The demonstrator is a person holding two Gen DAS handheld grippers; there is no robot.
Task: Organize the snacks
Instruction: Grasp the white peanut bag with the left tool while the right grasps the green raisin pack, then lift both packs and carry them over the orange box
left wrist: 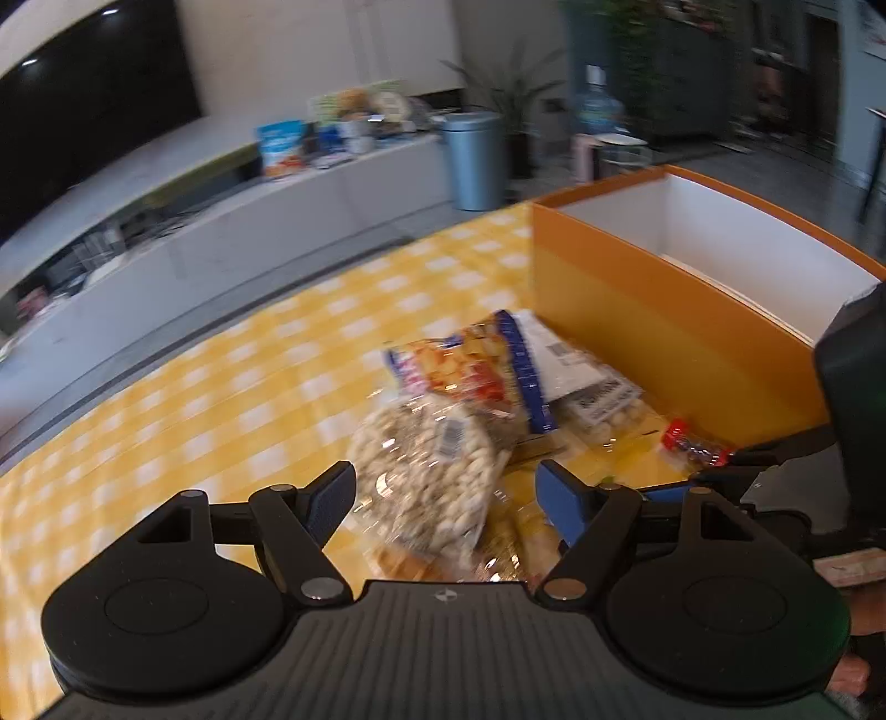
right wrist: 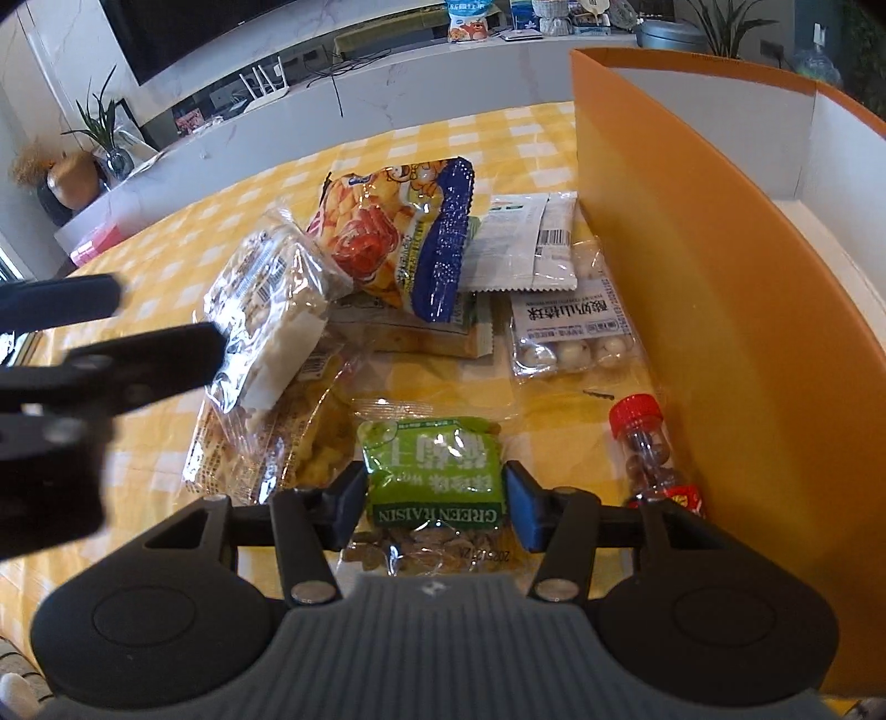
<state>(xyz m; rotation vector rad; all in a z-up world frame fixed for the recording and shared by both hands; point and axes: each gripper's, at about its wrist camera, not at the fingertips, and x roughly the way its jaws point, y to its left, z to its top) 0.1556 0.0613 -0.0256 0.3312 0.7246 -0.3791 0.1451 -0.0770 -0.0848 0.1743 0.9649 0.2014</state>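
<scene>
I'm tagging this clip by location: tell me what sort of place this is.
Most likely a home living room: a large television hangs above a long white media console, with potted plants alongside and a yellow checked tablecloth under the snacks.

Glossy clear plastic snack bags (right wrist: pixel 277 310) lie on a smooth checked tablecloth (right wrist: pixel 443 144) beside a matt orange box (right wrist: pixel 692 266).

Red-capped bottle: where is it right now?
In the right wrist view the red-capped bottle lies on the yellow checked tablecloth, low right, against the orange box wall, just right of the green raisin bag.
</scene>
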